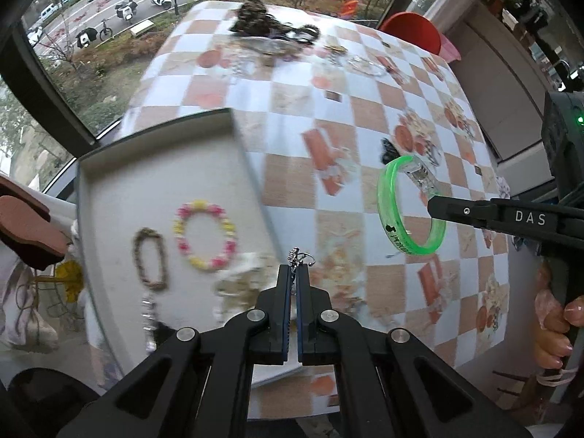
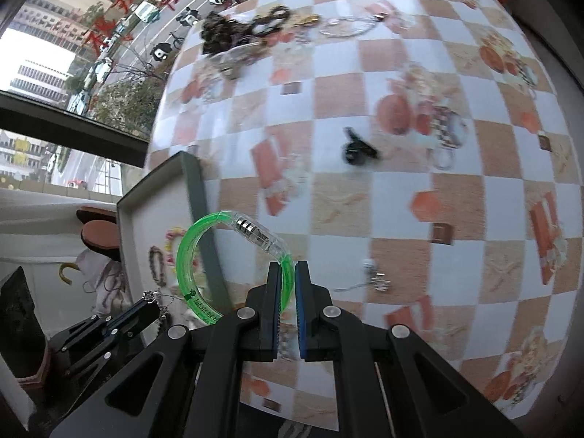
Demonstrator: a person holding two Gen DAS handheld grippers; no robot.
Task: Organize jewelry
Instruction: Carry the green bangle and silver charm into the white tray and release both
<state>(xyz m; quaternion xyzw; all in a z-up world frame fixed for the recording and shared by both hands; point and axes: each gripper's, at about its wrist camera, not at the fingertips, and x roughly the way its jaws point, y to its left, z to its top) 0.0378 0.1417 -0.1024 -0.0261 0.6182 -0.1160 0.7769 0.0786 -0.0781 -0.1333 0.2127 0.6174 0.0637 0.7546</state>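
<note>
Mid-carry: right claw (image 2: 287,272) pinching green bangle (image 2: 189,266), left claw (image 1: 294,273) clamped on small silver charm (image 1: 298,257), next lowering both into tray (image 1: 160,168).

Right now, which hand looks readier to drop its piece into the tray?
Probably the left. Its gripper pinches a small silver charm right at the tray edge, while the right gripper holds the green bangle farther out over the table.

My left gripper (image 1: 294,272) has its jaws pinched nearly together on a little silver charm (image 1: 298,256), held up in the air. My right gripper (image 2: 288,273) is clamped on the rim of a green bangle (image 2: 189,255), fingers (image 1: 554,343) wrapped round the handle
</note>
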